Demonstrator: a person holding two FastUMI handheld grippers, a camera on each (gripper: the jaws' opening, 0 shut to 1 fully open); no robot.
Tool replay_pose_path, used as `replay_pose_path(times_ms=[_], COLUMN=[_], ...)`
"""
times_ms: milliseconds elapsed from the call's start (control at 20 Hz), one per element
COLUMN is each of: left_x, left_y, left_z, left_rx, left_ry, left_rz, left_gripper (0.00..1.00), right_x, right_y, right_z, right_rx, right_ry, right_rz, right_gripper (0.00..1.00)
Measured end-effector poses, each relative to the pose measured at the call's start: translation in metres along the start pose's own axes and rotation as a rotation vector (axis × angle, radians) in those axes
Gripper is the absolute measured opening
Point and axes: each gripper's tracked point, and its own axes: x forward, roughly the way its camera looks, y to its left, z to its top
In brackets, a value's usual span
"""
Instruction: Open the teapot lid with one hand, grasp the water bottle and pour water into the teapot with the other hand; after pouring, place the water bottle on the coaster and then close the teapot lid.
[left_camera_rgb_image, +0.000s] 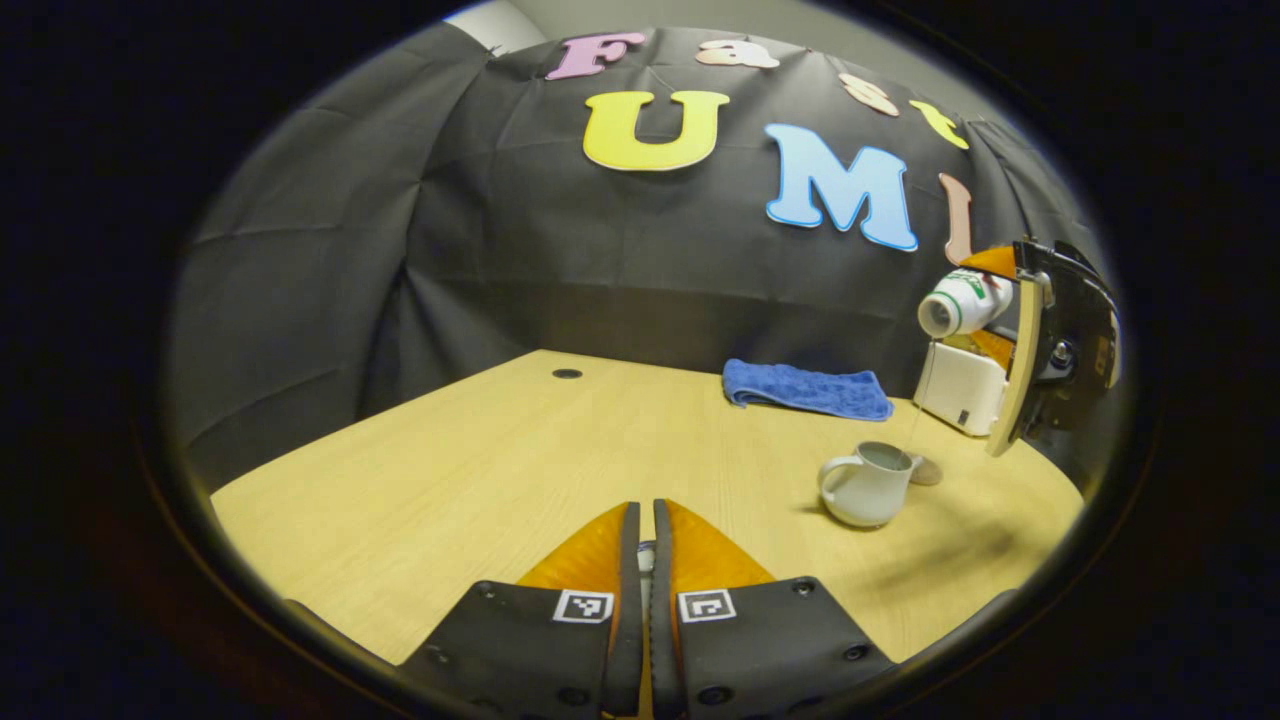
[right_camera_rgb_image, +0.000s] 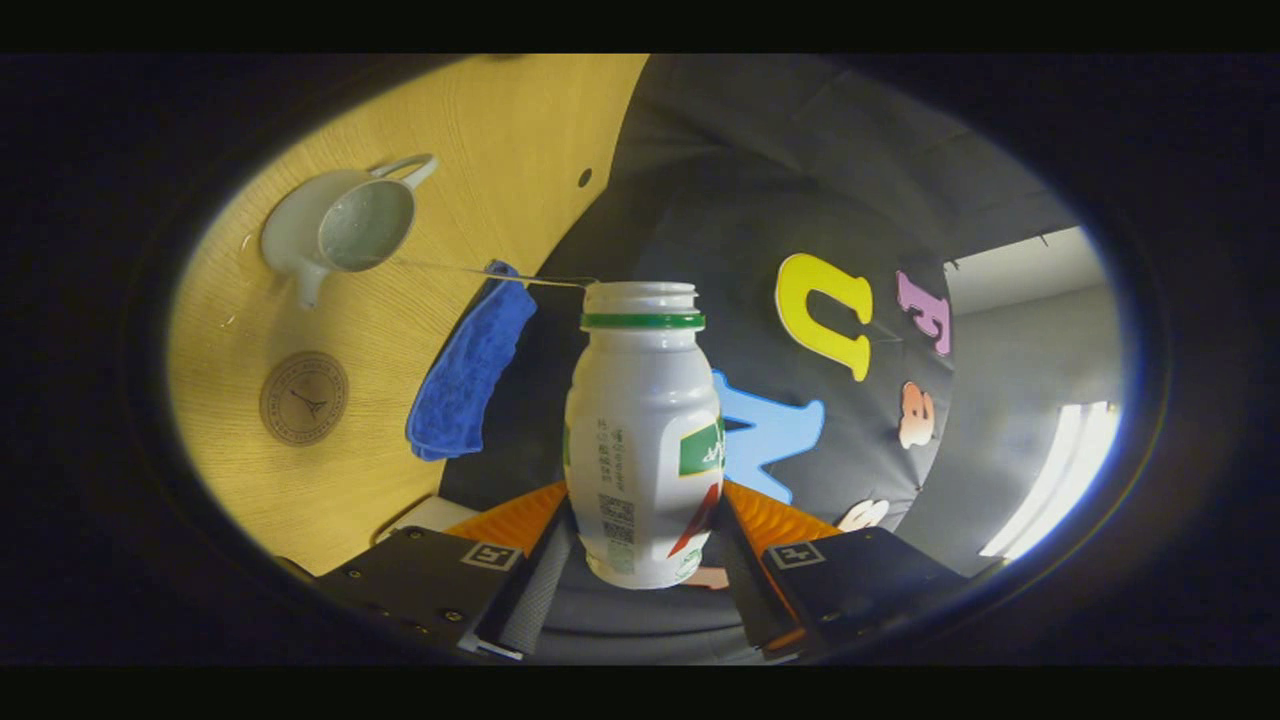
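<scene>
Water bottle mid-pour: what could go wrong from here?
1. The stream from the tipped water bottle is thin and crosses a long gap to the teapot; a small wobble could wet the table.
2. Droplets already lie beside the teapot.
3. The right gripper grips the bottle low; it could slip.

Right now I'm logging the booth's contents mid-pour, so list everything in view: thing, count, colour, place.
teapot: one, white, lid off, on the table under the bottle mouth.
water bottle: one, white with green neck ring, tipped, thin stream falling to the teapot.
coaster: one, brown, round, beside the teapot.
cloth: one, blue, folded, behind the teapot.
table: one, light wood.
white box: one, table's far edge.
left gripper: fingers nearly together, something small between them.
right gripper: clamped on the bottle.
</scene>
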Motion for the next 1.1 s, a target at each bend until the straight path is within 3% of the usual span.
replay_pose_path(times_ms=[1100], left_x=[-0.001], left_y=[-0.003], left_z=[0.001], left_rx=[-0.003], left_ry=[-0.009], left_rz=[-0.022], left_gripper=[0.14], right_x=[0.008], right_y=[-0.011], right_z=[0.031], right_rx=[-0.109], right_ry=[-0.087], right_rz=[-0.021], right_gripper=[0.74])
